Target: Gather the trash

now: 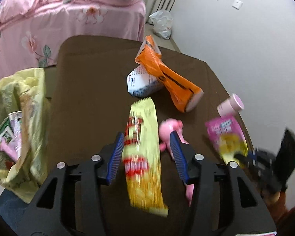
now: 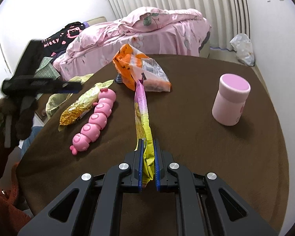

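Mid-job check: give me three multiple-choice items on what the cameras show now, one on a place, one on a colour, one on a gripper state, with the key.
1. Where does the pink caterpillar toy lie?
A. On the brown table, beside the yellow snack wrapper
B. Inside the yellow trash bag
C. On the bed

2. What colour is the lid of the upright canister?
A. Green
B. Pink
C. Orange

3. What is the right gripper doing?
A. Standing open over bare table
B. Clamping the canister
C. Shut on the pink and yellow packet

Key: 1 A, it rests on the brown table next to the yellow snack wrapper. 2 B, its top is pink. 3 C, its pads press the pink and yellow packet edge-on.
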